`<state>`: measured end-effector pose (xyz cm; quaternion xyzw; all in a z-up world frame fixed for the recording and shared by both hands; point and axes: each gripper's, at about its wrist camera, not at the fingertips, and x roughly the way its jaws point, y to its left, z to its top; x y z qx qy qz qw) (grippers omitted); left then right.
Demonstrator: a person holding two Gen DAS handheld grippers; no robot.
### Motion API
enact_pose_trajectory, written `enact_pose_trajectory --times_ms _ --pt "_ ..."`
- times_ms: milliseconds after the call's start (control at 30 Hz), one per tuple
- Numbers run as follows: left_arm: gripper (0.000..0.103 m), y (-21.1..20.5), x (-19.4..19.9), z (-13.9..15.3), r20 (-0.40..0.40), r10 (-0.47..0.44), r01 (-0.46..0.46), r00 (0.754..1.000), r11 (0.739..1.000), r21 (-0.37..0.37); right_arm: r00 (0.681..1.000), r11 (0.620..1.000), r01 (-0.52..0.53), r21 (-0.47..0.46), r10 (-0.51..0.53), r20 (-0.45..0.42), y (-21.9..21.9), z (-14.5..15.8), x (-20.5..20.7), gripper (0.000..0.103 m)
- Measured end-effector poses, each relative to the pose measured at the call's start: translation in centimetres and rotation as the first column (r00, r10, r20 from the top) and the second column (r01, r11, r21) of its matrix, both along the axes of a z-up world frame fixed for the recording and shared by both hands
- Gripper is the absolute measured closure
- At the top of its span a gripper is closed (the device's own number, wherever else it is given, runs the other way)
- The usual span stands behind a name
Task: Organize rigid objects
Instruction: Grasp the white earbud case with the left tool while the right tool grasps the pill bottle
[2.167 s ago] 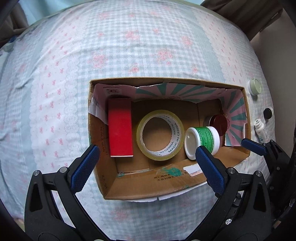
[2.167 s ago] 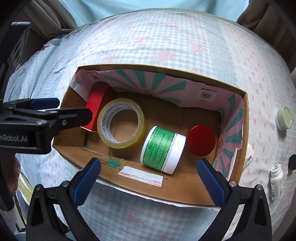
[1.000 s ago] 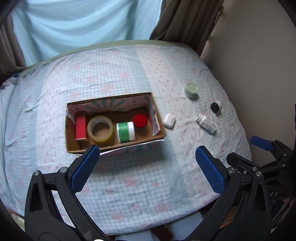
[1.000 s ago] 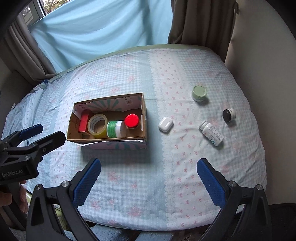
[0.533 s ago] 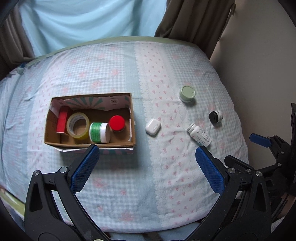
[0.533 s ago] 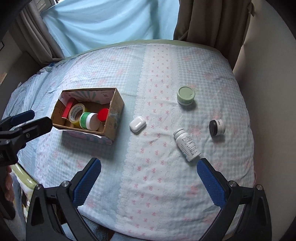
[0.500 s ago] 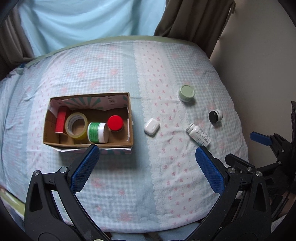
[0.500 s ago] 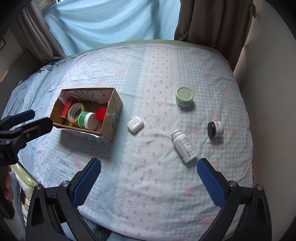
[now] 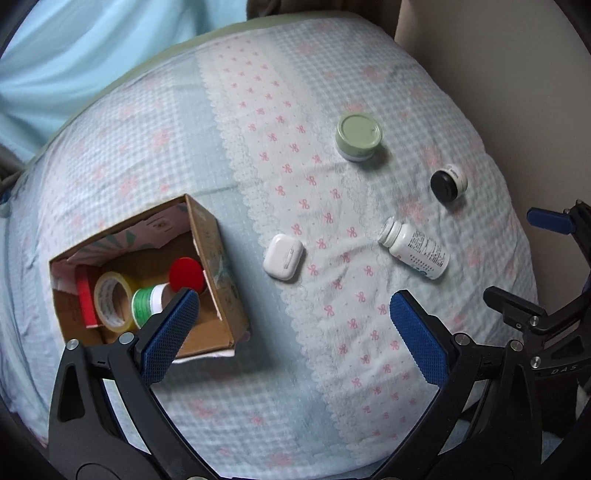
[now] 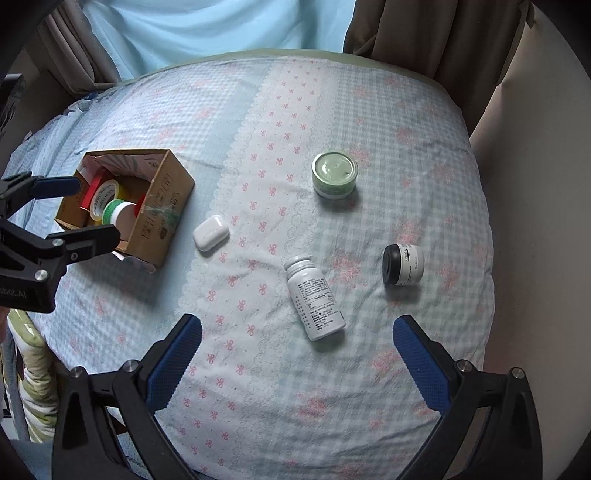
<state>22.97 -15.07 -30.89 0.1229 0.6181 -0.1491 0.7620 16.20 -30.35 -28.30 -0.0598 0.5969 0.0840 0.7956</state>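
Note:
A cardboard box [image 9: 216,258] [image 10: 162,218] sits on the bed at the left. It holds a red box [image 9: 84,295], a tape roll [image 9: 110,301], a green-labelled jar [image 9: 146,301] and a red-lidded jar [image 9: 186,275]. On the cover lie a white earbud case [image 9: 283,257] [image 10: 211,233], a white pill bottle [image 9: 415,248] [image 10: 316,299], a green-lidded tin [image 9: 358,136] [image 10: 334,175] and a black-lidded jar [image 9: 448,182] [image 10: 402,264]. My left gripper [image 9: 293,334] is open above the bed beside the box. My right gripper [image 10: 297,356] is open, just short of the pill bottle.
The bed cover [image 10: 258,110] is checked blue and white with pink bows. A beige wall [image 10: 535,184] borders the bed on the right. Curtains [image 10: 424,33] hang at the far end. The left gripper also shows at the left of the right wrist view [image 10: 59,214].
Both grippers pulled up and away from the box, then moved right and lower toward the loose items. The box has slid to the left of both views. Both stay open.

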Motion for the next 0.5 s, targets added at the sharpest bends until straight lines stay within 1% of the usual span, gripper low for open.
enact_pose_trajectory --times_ms 33,100,133,233,333,433,500 --pt "0.001 -0.3 0.8 -1.1 -0.028 -0.019 0.019 0.999 1.0 0.013 1.0 1.0 0.001 -0.002 -0.001 -0.011 -0.3 -0.6 0.4 0.0" --pt "0.005 -0.7 2.2 -3.5 -0.09 -0.045 0.047 0.995 0.999 0.021 1.0 1.0 -0.009 -0.018 0.008 -0.03 -0.6 -1.9 1.3 0.0" --pt "0.006 -0.9 2.9 -4.7 -0.126 -0.053 0.057 0.991 0.998 0.022 0.999 0.999 -0.018 -0.033 0.016 -0.041 -0.7 -2.7 1.7 0.0" --pt "0.013 -1.7 4.5 -8.4 -0.205 -0.09 0.102 0.975 0.994 0.046 0.997 0.997 -0.036 -0.064 0.031 -0.071 -0.8 -5.1 2.8 0.0" --pt "0.023 -2.3 5.7 -12.0 -0.279 -0.111 0.136 0.954 0.988 0.068 0.994 0.998 -0.034 -0.061 0.027 -0.103 -0.7 -7.4 3.8 0.0" --pt "0.027 -2.5 6.5 -15.0 -0.344 -0.122 0.164 0.931 0.982 0.094 0.991 0.997 -0.032 -0.072 0.022 -0.136 -0.5 -9.6 4.5 0.0" --pt "0.033 -2.5 6.9 -16.8 -0.379 -0.129 0.183 0.916 0.977 0.112 0.987 0.997 -0.029 -0.078 0.017 -0.157 -0.4 -10.9 4.8 0.0"
